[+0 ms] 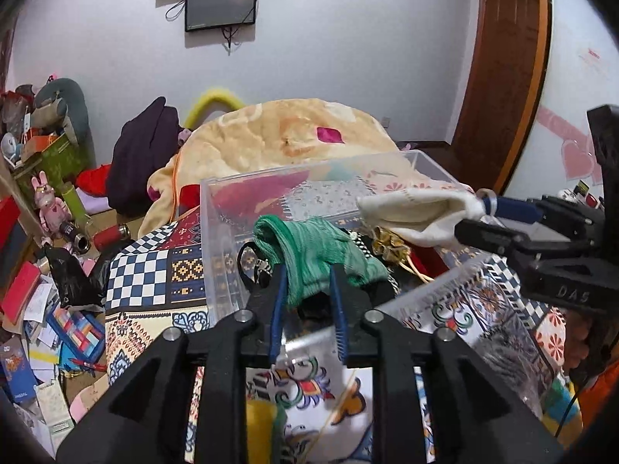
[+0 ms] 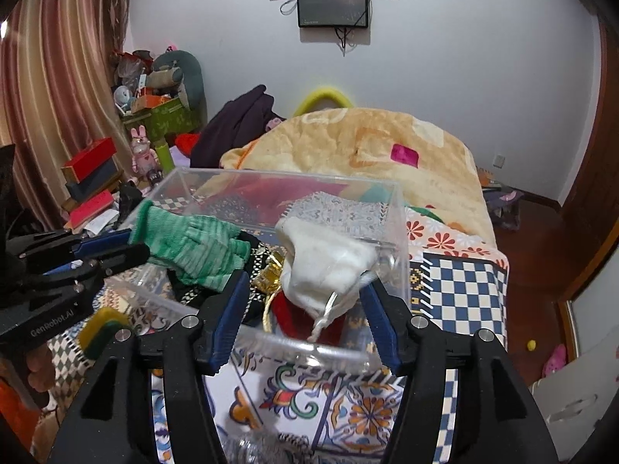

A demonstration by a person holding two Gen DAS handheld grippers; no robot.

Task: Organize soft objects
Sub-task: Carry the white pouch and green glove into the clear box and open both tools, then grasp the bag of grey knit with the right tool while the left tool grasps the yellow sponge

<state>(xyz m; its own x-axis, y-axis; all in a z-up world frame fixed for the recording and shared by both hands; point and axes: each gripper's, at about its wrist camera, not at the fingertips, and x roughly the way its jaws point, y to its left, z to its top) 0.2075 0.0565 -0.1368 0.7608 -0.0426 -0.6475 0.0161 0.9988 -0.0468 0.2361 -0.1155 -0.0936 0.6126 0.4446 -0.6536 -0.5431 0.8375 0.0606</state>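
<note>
A clear plastic box [image 2: 390,208] is seen on a bed covered with a patterned patchwork cloth [image 2: 460,290]. A green knitted glove [image 1: 309,255] is held over the box by the left gripper [image 1: 307,294]. In the left wrist view its blue pads are seen a little apart, with the glove's cuff pinched between them. From the right wrist view, the glove [image 2: 189,243] is seen hanging out from the left gripper [image 2: 116,245] above the box's near left corner.

A soft white cloth pouch [image 2: 329,263] with a white cord is seen between the spread fingers of the right gripper [image 2: 305,297], above the box. Whether it is gripped cannot be told there. In the left wrist view the pouch [image 1: 414,212] is seen pinched at one end by the right gripper [image 1: 483,216].

A gold ribbon bow [image 2: 271,274] and a red soft thing [image 2: 294,317] are seen inside the box. A fluffy yellow blanket [image 2: 367,147] is piled behind the box.
</note>
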